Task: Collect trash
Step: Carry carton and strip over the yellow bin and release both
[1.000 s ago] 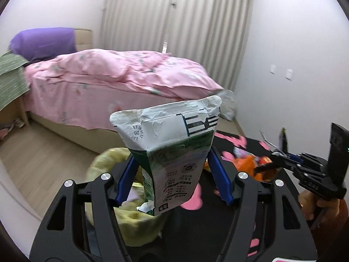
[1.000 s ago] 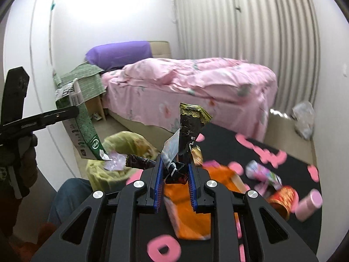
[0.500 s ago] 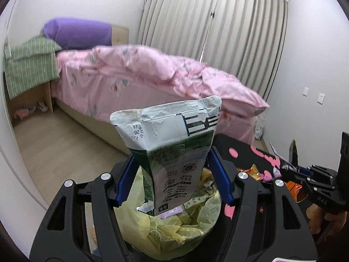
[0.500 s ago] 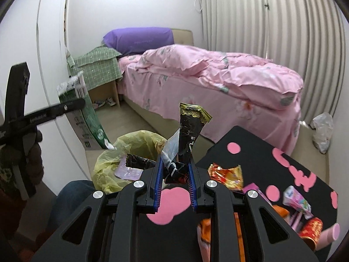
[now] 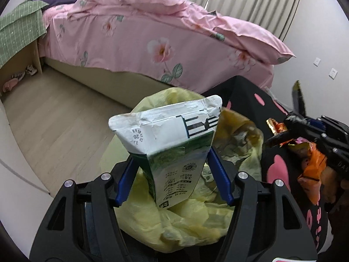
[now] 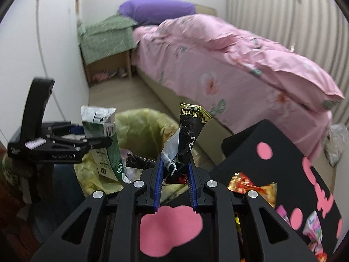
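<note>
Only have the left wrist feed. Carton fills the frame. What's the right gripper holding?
Observer: The right gripper is shut on a black wrapper with a gold edge, upright between the blue pads.
Operator: Is it above the bag?
Observer: Near it. In the right wrist view the yellow trash bag sits just behind the wrapper; I cannot tell whether it is over the opening.
Operator: More trash left on the mat?
Observer: Yes, a red and gold snack packet lies on the black mat with pink spots, and a pink packet nearer its right edge.
</note>
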